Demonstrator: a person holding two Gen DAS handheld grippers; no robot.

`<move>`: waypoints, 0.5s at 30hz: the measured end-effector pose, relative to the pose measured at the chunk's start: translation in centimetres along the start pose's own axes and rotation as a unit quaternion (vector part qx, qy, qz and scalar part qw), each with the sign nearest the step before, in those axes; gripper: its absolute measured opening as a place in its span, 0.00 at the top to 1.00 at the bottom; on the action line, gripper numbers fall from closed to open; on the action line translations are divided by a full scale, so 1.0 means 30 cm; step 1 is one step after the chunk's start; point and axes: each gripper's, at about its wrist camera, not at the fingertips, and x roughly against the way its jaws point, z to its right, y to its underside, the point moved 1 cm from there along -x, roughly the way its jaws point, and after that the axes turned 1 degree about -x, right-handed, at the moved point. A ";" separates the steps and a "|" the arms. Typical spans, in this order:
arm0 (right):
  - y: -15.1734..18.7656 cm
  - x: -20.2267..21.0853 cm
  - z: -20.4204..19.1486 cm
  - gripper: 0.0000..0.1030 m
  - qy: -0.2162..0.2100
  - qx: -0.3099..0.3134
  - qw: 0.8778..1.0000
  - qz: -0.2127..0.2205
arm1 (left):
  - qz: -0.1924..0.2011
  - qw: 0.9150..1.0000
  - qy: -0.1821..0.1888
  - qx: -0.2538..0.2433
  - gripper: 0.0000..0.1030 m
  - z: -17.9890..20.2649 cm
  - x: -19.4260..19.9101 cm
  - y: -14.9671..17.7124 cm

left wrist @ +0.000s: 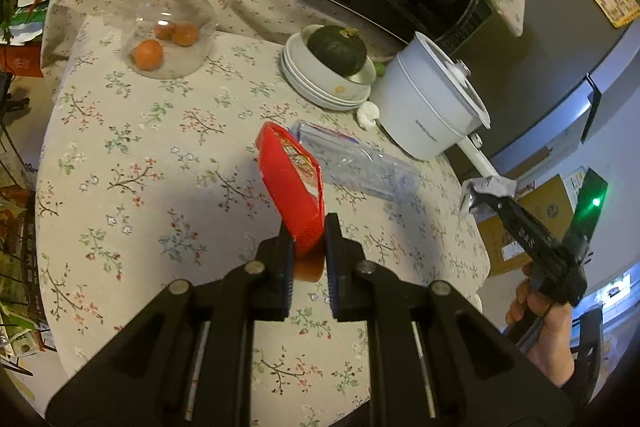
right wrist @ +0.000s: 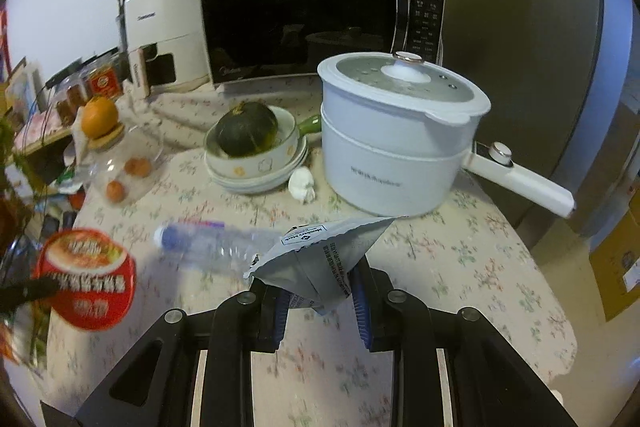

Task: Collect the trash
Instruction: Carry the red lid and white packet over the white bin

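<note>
**Readable print on the table**

The grey pouch [right wrist: 320, 263] carries a white label with a diamond logo and the words "Member's Mark", seen turned nearly upside down; lines of small black print run beside it, too fine to read. The red bowl lid [right wrist: 86, 279] bears large white Chinese characters, blurred beyond reading. The white pot [right wrist: 384, 163] has a faint grey brand line low on its side that cannot be made out. The air fryer [right wrist: 160, 27] shows a small dark brand word on its front, illegible. The microwave [right wrist: 304, 15] has a lit display and rows of button labels, all too small.
</note>
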 end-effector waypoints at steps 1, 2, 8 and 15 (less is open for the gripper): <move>0.013 0.011 0.004 0.73 -0.001 0.001 1.000 -0.002 | -0.002 1.000 0.000 -0.004 0.86 0.008 -0.002 0.004; 0.029 0.026 0.008 0.73 -0.004 0.000 1.000 -0.003 | -0.003 1.000 -0.001 -0.008 0.86 0.014 -0.004 0.009; 0.138 0.090 0.052 0.73 -0.018 -0.012 1.000 -0.014 | -0.014 0.999 -0.010 -0.036 0.86 0.057 -0.029 0.041; 0.209 0.109 0.131 0.73 -0.016 -0.041 0.998 -0.045 | -0.035 0.998 -0.006 -0.050 0.86 0.089 -0.063 0.077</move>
